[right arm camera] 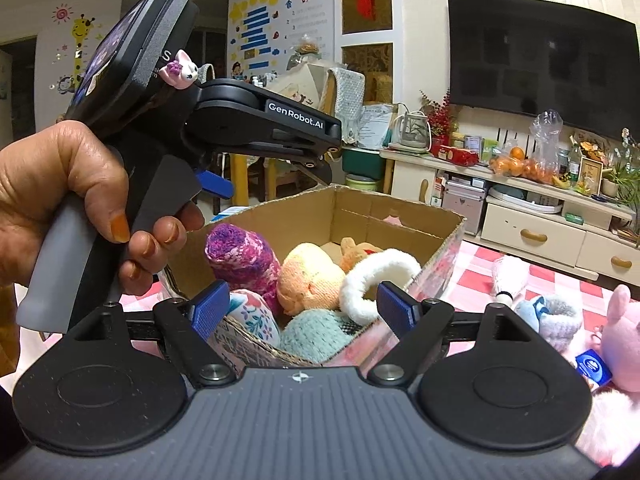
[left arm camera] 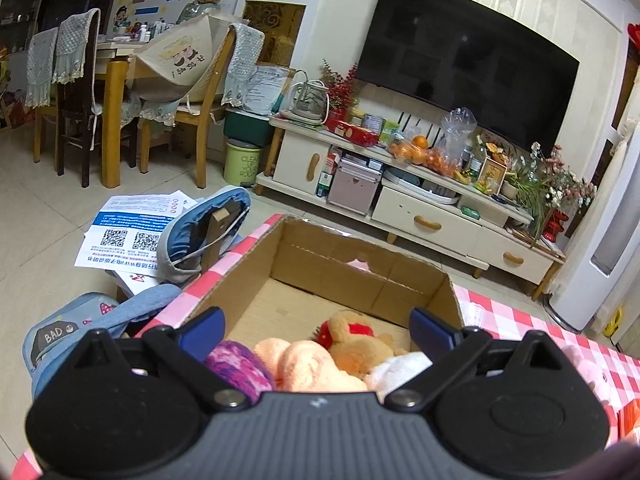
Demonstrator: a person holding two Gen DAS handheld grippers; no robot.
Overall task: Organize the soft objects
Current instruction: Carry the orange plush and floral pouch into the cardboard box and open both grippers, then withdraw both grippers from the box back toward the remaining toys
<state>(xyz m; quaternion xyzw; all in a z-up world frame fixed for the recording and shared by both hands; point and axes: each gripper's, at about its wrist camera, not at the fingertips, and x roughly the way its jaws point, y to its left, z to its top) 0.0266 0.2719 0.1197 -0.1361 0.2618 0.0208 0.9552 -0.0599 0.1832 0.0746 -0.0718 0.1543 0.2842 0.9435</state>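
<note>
Box: an open cardboard box (right arm camera: 400, 216) stands on the pink-and-white checked table (right arm camera: 480, 264), with soft things heaped at its near end.
Left gripper: the left gripper (left arm camera: 316, 326) hangs over the near end of the box with its blue pads spread wide and nothing between them; a hand (right arm camera: 68, 196) holds its grip at nine o'clock in the right wrist view.
Right gripper: the right gripper (right arm camera: 304, 306) stands at the box's near corner, jaws apart and empty.
In the box: a purple knitted piece (right arm camera: 240, 256) at ten o'clock of the heap, a peach knitted piece (right arm camera: 308, 276) in the middle, a white fluffy ring (right arm camera: 372, 280) at three o'clock leaning on the box wall, a mint knitted piece (right arm camera: 316, 336) at six o'clock, a floral fabric piece (right arm camera: 252, 316) at eight o'clock, and an orange-brown plush toy (left arm camera: 352, 344) behind the peach one.
Still on the table: a grey-and-blue sock (right arm camera: 556, 316) and a pink plush animal (right arm camera: 620, 336) lie at three o'clock of the box, apart from it.
Backdrop: a television (left arm camera: 460, 64) hangs at one o'clock, above a cream cabinet (left arm camera: 424, 200).
</note>
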